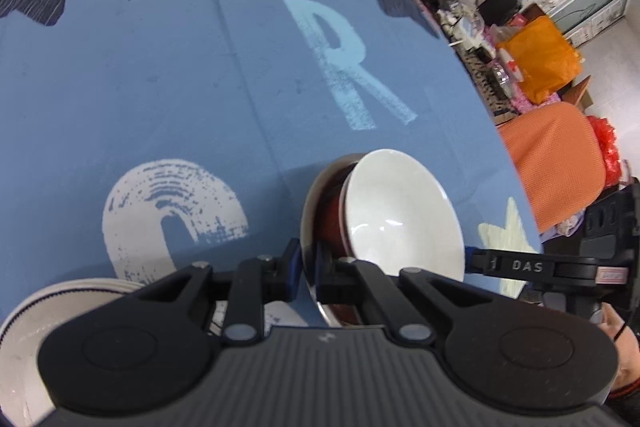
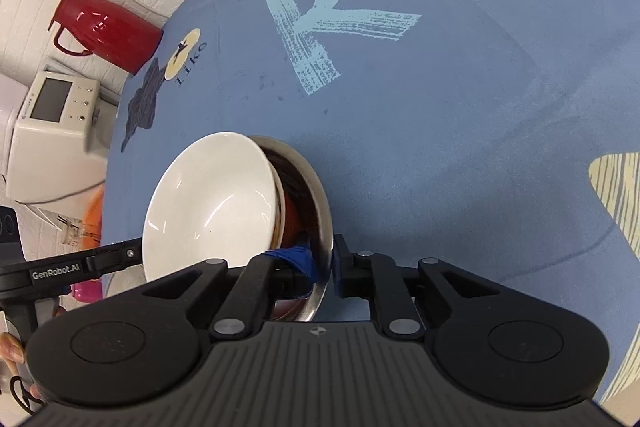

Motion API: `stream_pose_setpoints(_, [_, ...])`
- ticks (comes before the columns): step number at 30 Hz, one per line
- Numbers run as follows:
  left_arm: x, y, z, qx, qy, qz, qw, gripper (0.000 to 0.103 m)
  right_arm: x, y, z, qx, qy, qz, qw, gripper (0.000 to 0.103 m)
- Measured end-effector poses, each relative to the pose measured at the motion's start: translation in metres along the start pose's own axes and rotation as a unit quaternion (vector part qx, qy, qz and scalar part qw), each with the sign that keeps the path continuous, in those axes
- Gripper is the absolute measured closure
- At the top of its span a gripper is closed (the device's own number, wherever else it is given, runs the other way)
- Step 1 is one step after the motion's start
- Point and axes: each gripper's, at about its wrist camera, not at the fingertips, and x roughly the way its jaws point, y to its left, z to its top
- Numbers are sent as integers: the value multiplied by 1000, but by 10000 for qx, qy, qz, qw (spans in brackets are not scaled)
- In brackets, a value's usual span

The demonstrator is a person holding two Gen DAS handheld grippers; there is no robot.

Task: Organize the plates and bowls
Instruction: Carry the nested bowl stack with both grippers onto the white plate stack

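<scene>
Pinching steel bowl (image 1: 310, 227) rim, both jaws | white bowl (image 1: 400, 219) nested | red bowl (image 1: 332, 223) between (mostly hidden)

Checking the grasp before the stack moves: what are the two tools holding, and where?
Both grip the metal bowl by its rim, on opposite sides: left tool, right tool. A white bowl and a red one sit nested inside.
</scene>
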Motion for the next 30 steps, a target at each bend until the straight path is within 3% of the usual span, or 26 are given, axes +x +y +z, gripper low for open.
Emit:
stream_pose_setpoints(5, [-6, -8, -2, 108, -72, 121, 9998, 103, -9, 7, 1, -22, -136, 23, 9999, 103])
stream_pose_setpoints(11, [-13, 7, -11, -168, -19, 253, 9995, 103, -10, 26, 0, -239, -146, 98, 9996, 103])
stream_pose_setpoints(25, [-100, 38, -40, -335, -812, 862, 9924, 103, 17, 98, -20, -917, 160, 561, 9941, 103])
stream_pose_setpoints(30, [-119, 59, -67, -592, -889, 1119, 9880, 103, 28, 124, -32, -1222, 318, 667, 9897, 103])
